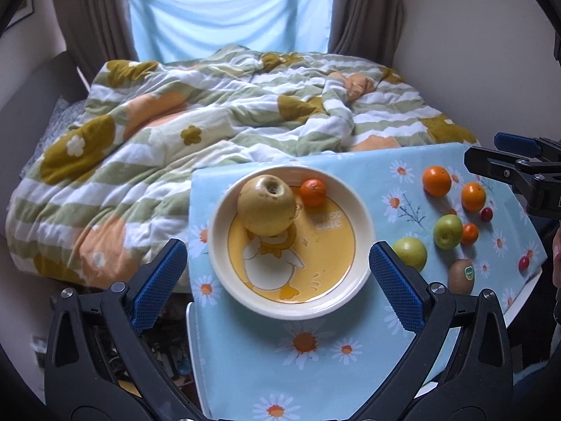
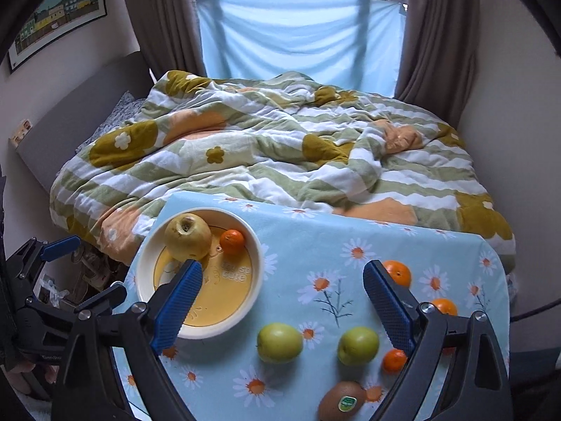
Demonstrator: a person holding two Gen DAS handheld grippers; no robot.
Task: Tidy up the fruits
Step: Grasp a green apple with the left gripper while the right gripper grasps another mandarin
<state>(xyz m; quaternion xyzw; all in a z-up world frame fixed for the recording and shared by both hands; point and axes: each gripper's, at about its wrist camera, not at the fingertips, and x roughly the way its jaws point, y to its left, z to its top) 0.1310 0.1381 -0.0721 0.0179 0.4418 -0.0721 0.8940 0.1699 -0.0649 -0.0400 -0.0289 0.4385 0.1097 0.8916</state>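
Glossy ceramic bowl (image 1: 364, 217); smooth wipeable tablecloth (image 1: 350, 379); fluffy cloth duvet (image 1: 175, 140).

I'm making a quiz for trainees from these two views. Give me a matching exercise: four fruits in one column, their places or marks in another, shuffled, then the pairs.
Things:
1. yellow apple
2. kiwi
3. small mandarin
4. green apples

Places or marks:
A. on the tablecloth, between bowl and oranges
B. in the bowl, dimpled end up
C. bears a green sticker
D. in the bowl, beside the biggest fruit

Pairs: 1-B, 2-C, 3-D, 4-A
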